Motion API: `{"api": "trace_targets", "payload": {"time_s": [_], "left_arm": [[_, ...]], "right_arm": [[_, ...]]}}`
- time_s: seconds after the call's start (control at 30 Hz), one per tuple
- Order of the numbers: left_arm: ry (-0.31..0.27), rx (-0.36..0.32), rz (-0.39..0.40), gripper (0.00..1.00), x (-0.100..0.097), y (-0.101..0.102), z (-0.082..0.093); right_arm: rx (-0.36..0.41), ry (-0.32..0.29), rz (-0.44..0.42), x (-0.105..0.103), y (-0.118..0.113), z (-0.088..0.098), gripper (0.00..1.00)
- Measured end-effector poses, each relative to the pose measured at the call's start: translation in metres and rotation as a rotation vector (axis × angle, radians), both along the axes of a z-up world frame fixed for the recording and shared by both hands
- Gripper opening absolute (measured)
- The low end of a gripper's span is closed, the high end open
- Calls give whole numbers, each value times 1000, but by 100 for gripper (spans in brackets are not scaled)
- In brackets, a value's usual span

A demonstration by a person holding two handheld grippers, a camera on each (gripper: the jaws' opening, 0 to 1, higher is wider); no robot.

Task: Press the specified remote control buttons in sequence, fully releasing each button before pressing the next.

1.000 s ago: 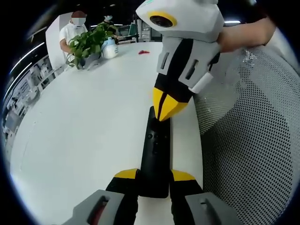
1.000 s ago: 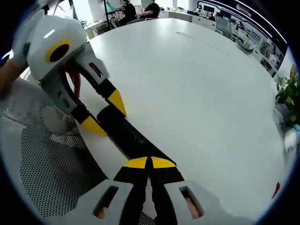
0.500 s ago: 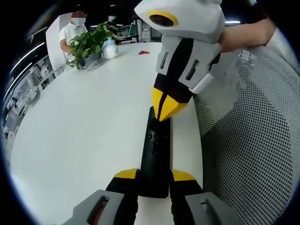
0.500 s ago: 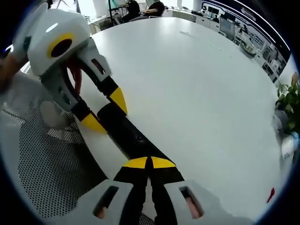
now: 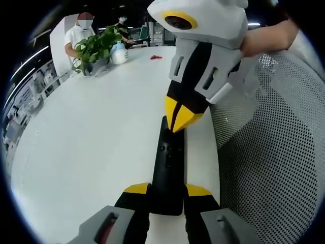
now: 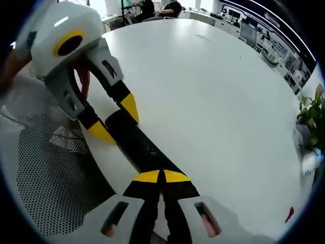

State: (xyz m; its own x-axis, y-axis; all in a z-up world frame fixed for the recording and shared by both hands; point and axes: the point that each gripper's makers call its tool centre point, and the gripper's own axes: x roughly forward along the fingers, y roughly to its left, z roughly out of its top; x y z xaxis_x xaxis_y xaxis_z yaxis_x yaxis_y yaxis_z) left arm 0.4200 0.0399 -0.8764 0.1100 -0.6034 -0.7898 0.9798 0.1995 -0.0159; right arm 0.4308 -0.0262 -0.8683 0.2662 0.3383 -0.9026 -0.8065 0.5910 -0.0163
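Since the earlier frames almost nothing has shifted: the right claw has only tipped a shade, its tips staying on the far end of the remote. The remote, a slim black bar, lies flat on the white bench, close to the bench edge; its near end sits between the left claw tips, which are narrowed onto its sides and hold it steady. The right claw has its yellow tips pressed together, holding nothing, and serves as a single pointer on the remote; in that view the left claw straddles the far end. Whether a button is pushed down now cannot be told, nor how many of the sequence are done; by the look of it one press is in hand, with a full release and any later buttons left. Beyond the left claw stand a potted plant and a person; a mesh chair lies to its right.
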Motion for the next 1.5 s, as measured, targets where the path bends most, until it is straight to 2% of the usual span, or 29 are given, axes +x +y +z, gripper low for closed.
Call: {"api": "trace_targets", "payload": {"time_s": [0.8, 1.03, 1.23, 1.5], "left_arm": [[-4, 8, -10, 25, -1, -1, 0], [-3, 6, -8, 25, 0, -1, 0], [-3, 4, -8, 25, 0, -1, 0], [-3, 3, -8, 25, 0, -1, 0]], "right_arm": [[3, -3, 12, -1, 0, -1, 0], [28, 10, -13, -1, 0, -1, 0], [4, 0, 6, -2, 1, -1, 0], [10, 8, 1, -1, 0, 0, 0]]}}
